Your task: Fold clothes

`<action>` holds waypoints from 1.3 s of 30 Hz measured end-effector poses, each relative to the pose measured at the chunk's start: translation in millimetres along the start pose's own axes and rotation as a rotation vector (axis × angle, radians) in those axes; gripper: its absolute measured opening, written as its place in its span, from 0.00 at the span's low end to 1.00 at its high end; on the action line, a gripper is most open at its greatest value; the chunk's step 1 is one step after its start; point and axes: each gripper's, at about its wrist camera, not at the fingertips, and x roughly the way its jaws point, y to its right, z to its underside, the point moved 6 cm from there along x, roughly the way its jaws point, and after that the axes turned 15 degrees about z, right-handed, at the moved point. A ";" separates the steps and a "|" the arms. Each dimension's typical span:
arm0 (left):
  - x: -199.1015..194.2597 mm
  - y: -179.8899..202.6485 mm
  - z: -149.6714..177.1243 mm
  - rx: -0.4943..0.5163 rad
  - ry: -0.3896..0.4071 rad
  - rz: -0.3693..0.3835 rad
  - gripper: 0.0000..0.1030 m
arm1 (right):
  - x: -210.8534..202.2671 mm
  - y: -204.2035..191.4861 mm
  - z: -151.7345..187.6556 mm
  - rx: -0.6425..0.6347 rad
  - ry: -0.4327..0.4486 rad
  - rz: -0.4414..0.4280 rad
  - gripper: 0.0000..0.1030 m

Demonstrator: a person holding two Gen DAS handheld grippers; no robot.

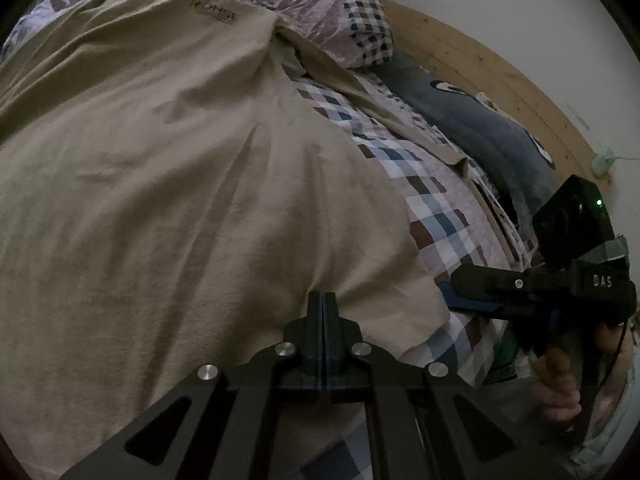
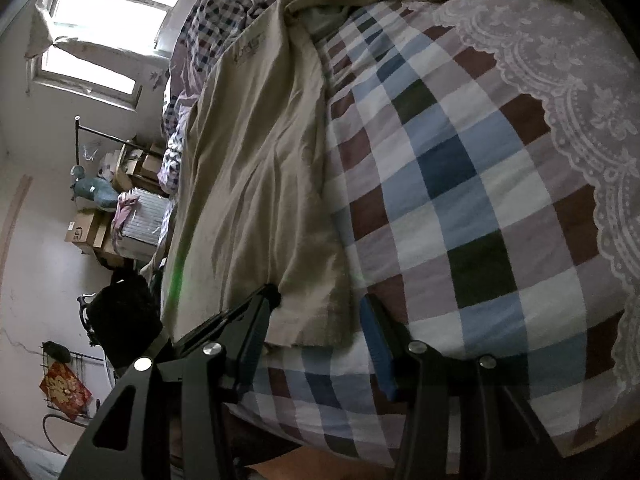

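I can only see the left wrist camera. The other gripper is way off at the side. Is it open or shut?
Observer: Open. In the right wrist view the right gripper has its fingers spread, and the near corner of the beige shirt lies between them, not pinched yet.
Operator: Is there a window in the room? I only see a wall.
Observer: Yes, a bright window shows at the far left of that view.
Operator: What's under it?
Observer: Cardboard boxes, stacked by the wall, with a blue soft toy lying on top.
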 end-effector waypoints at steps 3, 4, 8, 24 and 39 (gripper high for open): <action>0.1 -1.2 0.2 -0.011 0.004 0.006 0.02 | 3.4 -1.5 -3.7 -0.001 -0.027 -0.026 0.53; -0.3 -1.3 0.4 -0.010 0.005 0.005 0.02 | 5.7 -3.5 -5.7 -0.011 -0.037 -0.032 0.53; -0.7 -2.3 0.6 -0.010 0.006 0.004 0.02 | 11.4 -9.6 -8.8 -0.053 -0.060 -0.036 0.53; -0.2 -2.8 -0.7 -0.013 0.012 0.019 0.02 | 8.2 -7.8 -0.9 -0.043 -0.057 -0.004 0.41; -142.8 -33.1 -16.8 -0.120 0.326 0.019 0.60 | -42.5 5.3 1.6 -0.131 0.108 0.141 0.02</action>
